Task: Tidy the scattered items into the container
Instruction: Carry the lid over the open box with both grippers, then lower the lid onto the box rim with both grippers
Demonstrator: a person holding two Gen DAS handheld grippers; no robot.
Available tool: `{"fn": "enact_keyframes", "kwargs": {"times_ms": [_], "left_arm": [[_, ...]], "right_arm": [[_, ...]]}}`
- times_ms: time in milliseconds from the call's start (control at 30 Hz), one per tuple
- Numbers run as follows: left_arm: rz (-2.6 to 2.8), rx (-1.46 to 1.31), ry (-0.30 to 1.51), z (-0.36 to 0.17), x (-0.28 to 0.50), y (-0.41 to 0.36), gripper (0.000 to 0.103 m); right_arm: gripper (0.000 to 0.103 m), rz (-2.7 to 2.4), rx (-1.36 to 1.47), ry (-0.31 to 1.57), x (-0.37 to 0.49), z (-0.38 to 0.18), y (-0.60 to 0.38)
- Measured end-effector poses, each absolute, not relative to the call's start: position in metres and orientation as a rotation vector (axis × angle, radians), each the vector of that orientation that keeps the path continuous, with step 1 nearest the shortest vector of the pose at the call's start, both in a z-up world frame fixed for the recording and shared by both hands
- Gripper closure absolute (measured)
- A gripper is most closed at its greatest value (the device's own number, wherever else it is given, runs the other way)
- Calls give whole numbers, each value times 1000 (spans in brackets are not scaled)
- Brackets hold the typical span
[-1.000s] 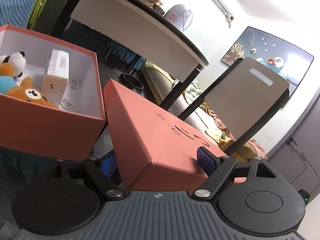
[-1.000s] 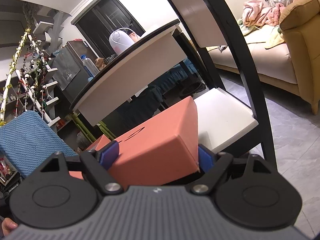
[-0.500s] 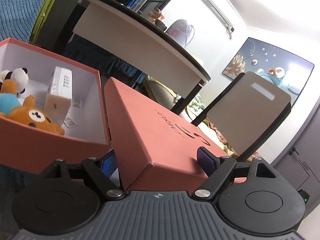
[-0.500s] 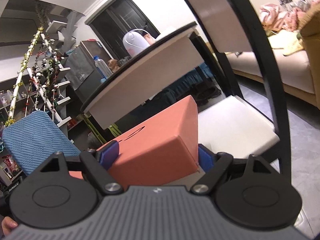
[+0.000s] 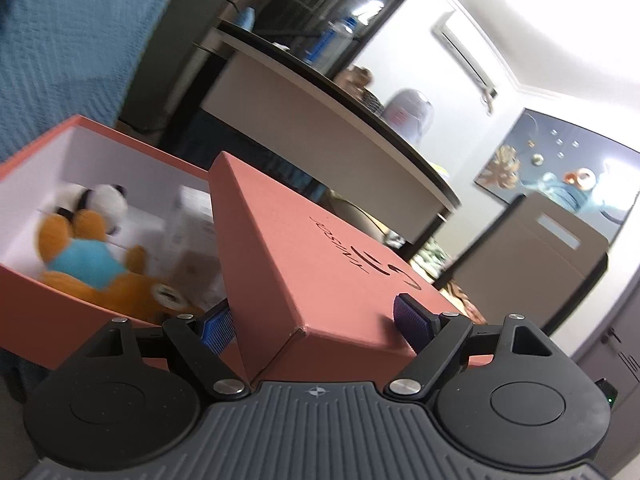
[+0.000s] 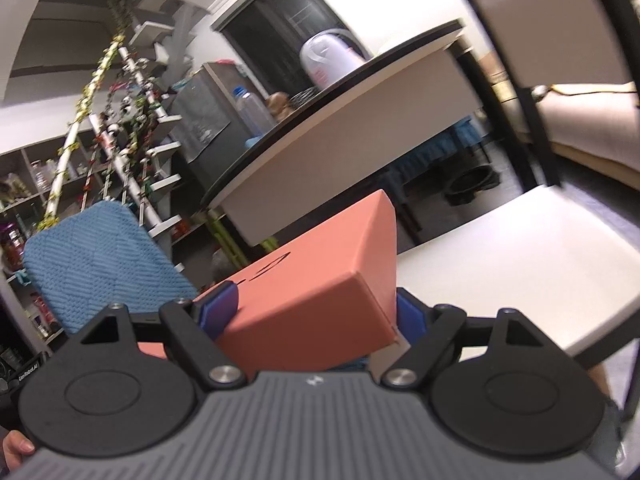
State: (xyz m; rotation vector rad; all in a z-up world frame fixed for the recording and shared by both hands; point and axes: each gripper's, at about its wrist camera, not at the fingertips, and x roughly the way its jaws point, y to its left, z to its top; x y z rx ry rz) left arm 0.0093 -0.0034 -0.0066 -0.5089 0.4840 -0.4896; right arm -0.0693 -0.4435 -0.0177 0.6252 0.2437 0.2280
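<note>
Both grippers hold the salmon-coloured box lid (image 5: 320,264) by opposite ends, tilted in the air. My left gripper (image 5: 316,324) is shut on one end of it, blue pads pressed against its sides. The same lid (image 6: 320,284) shows in the right wrist view, with my right gripper (image 6: 312,312) shut on its other end. To the left of the lid stands the open salmon box (image 5: 52,284), white inside. In it lie an orange plush bear (image 5: 92,268) with a blue top, a panda plush (image 5: 100,200) and a pale carton (image 5: 192,232), partly hidden by the lid.
A white table with a dark edge (image 5: 320,120) stands behind, with bottles and a jug on it. A chair (image 6: 500,248) with a white seat is at the right. A blue knitted cloth (image 6: 92,252) hangs at the left. A person's fingertip (image 6: 16,446) shows at the lower left corner.
The lid has been lifted and carried left, so it now overlaps the open box's right side. Both views have tilted up. Both grippers have stayed shut on the lid.
</note>
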Motion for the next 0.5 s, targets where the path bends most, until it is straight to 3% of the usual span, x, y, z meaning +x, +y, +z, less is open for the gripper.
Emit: {"fn": "enact_keyframes", "kwargs": {"times_ms": [500], "left_arm": [[-319, -531, 456, -29, 11, 102, 17]], "right_arm": [[20, 395, 617, 256, -6, -55, -336]]}}
